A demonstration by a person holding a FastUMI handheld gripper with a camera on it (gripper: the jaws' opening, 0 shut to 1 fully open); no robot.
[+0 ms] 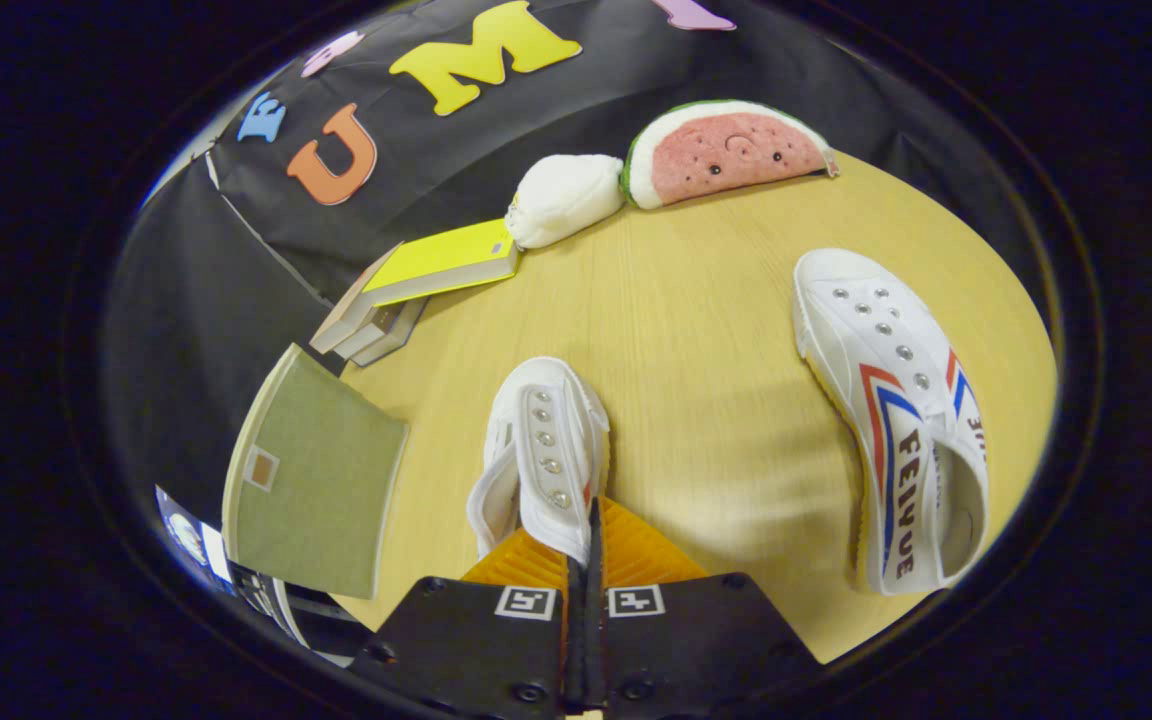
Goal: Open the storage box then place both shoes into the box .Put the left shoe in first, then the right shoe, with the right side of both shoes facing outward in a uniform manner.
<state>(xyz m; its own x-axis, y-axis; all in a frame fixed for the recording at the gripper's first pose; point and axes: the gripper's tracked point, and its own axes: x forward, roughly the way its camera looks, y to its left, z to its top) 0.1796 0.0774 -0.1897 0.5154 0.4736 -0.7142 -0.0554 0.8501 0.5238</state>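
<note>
One wooden table carries everything. Largest on it is the green storage box, standing left of the fingers with its flap open and tilted up; what it holds cannot be made out. Next, a white shoe with red and blue stripes lies on its side, well to the right. A watermelon plush, stacked books and a white plush sit beyond. The gripper is pinched together on the other white shoe, held hanging just ahead.
</note>
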